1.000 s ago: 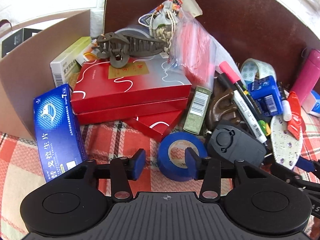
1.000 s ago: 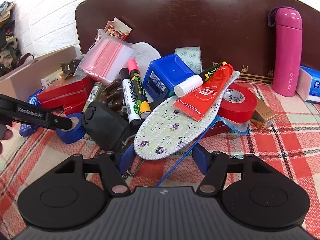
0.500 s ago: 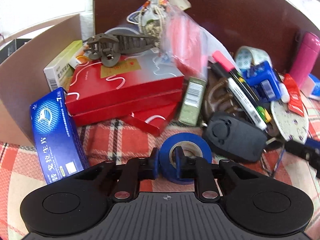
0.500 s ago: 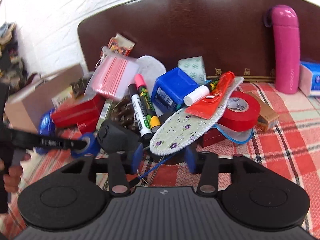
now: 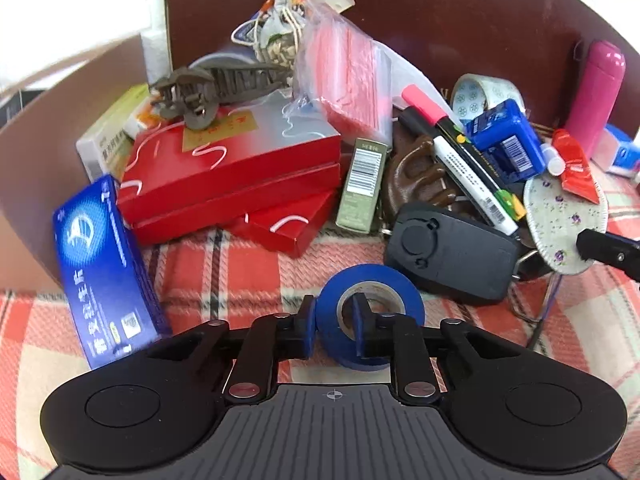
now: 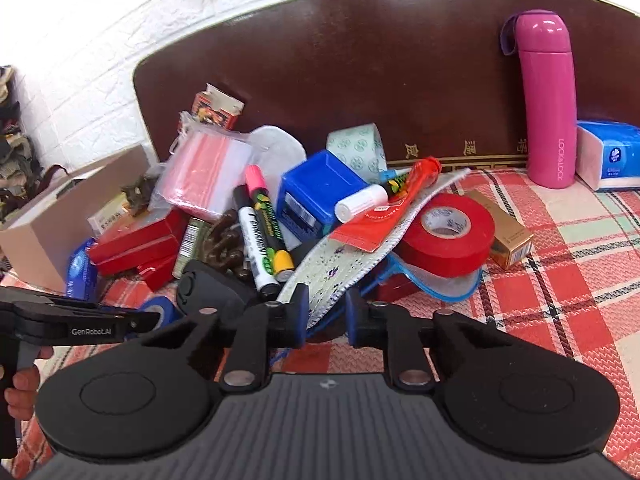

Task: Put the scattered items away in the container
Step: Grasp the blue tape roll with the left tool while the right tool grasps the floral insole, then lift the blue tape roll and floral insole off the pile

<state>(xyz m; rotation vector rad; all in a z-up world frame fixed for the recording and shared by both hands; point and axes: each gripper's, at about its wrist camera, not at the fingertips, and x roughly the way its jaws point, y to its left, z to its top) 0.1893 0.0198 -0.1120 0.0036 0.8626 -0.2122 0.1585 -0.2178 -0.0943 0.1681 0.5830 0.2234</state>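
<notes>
My left gripper is shut on the wall of a blue tape roll, one finger outside it and one in its hole, low over the checked cloth. The roll also shows in the right wrist view. My right gripper is partly closed around the near end of a floral insole, which is tilted between the fingers; I cannot tell whether the pads press on it. The cardboard box stands at the left, its wall next to a blue medicine carton.
A pile lies ahead: red boxes, a hair claw, a bag of red sleeves, markers, a black case, a blue tub, red tape. A pink flask and tissues stand at the right.
My left gripper moved onto the blue tape roll and shut on its wall. My right gripper advanced and narrowed around the end of the floral insole, which now tilts up.
</notes>
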